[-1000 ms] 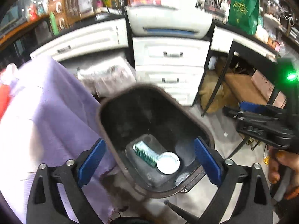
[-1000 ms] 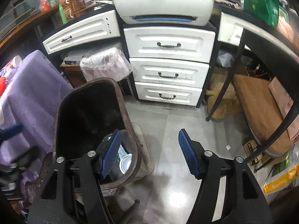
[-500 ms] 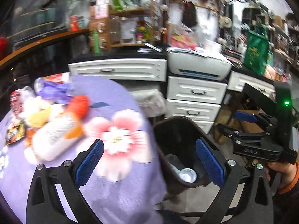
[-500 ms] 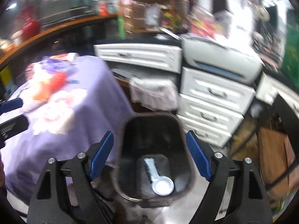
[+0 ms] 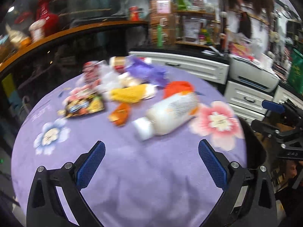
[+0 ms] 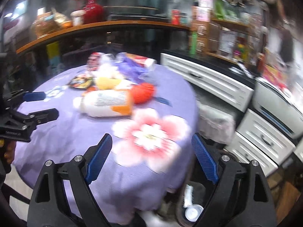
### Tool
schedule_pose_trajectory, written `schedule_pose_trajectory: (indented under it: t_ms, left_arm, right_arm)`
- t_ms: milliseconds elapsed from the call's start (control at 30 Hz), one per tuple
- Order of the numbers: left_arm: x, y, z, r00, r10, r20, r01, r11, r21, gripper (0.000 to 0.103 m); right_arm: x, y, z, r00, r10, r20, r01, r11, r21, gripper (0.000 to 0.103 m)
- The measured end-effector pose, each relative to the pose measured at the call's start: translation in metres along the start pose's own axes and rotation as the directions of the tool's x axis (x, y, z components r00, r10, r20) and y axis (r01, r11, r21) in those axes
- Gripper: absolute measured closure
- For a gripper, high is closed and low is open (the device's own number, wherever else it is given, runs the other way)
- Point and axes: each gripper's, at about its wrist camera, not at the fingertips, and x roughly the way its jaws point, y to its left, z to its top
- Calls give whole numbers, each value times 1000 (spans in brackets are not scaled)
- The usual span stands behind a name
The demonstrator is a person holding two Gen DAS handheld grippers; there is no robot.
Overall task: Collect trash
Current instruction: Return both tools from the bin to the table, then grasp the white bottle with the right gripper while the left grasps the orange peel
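Bare purple tablecloth is lying open just ahead of the left claw, its jaws spread wide with nothing between them; beyond that stretch a white bottle is lying across the way, with wrappers crowding behind it; the right claw, equally wide, is hanging over the table's edge; the bin is sitting below on its right.

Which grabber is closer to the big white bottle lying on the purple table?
Probably the left gripper; the white bottle lies just ahead of it. The right gripper sits back at the table's edge.
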Motion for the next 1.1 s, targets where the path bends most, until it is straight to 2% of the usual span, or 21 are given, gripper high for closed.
schedule_pose_trajectory:
  t_ms: [67,200,267,367,433,467,533,600,633,767,900,967,1033,1100]
  left_arm:
    - [-2,22,-3,1000,14,-1,-14,1000,-26,6]
    - [-2,54,-9,1000,11,-28,-14,997,-76,6]
    - [-3,65,-12,999,13,-38,-17,996,-91,6]
    - [-4,73,-14,999,7,-38,-11,995,-96,6]
    - [-3,76,-15,999,-2,-44,-2,996,-93,6]
    - [-1,76,-16,999,-7,-49,3,996,-91,6]
    - [3,77,-16,998,-21,-65,15,996,-87,6]
    - [8,77,-16,996,-34,-84,27,996,-80,6]
    - [9,76,-16,995,-35,-89,29,997,-74,6]
    - [15,77,-14,993,-28,-110,24,999,-42,6]
    - [22,79,-11,991,-24,-130,22,1000,-16,6]
    - [26,80,-10,990,-22,-139,21,1000,-7,5]
    - [31,81,-9,989,-24,-148,24,1000,-3,6]
    - [36,84,-8,987,-22,-157,22,1000,-2,5]
  right_arm:
    - [9,14,7,1000,25,-4,-25,999,-43,17]
    - [33,35,25,990,130,-58,-137,979,-148,16]
    - [46,43,37,971,212,-110,-232,948,-219,16]
    - [58,51,52,963,227,-147,-264,908,-327,15]
    - [71,55,64,945,253,-205,-316,868,-384,15]
    - [80,59,71,929,271,-251,-356,838,-413,15]
    - [94,65,78,912,275,-304,-394,791,-467,15]
    - [109,73,82,904,246,-350,-408,742,-531,15]
    - [117,78,83,901,229,-368,-413,710,-571,15]
    - [143,92,83,862,177,-475,-483,570,-664,15]
    - [165,107,76,833,101,-544,-530,426,-733,16]
    - [174,113,72,825,81,-560,-544,383,-746,17]
    - [184,118,66,816,58,-575,-558,341,-757,22]
    - [185,119,67,811,78,-580,-570,327,-754,30]
